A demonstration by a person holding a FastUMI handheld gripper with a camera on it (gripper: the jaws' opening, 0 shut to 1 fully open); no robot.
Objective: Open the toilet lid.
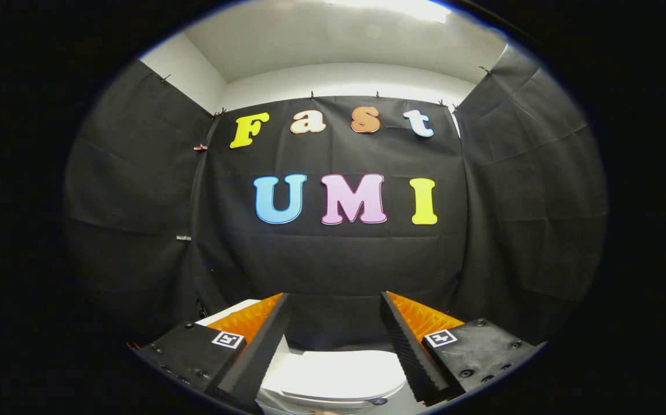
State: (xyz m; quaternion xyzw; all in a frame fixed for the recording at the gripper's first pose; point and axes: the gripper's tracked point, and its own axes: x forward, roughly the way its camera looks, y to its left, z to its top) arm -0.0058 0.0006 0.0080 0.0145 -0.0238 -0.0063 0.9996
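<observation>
Approach step, by the look of it: tool [335, 311] spread wide and empty, toilet lid [341, 373] shut flat below between the fingers, next likely down to its front lip.

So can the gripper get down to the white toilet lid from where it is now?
Probably yes. The gripper is open, fingers spread wide, with the closed white toilet lid low between them and nothing in the gap. It points at the black cloth wall, so it likely must tip down first.
</observation>
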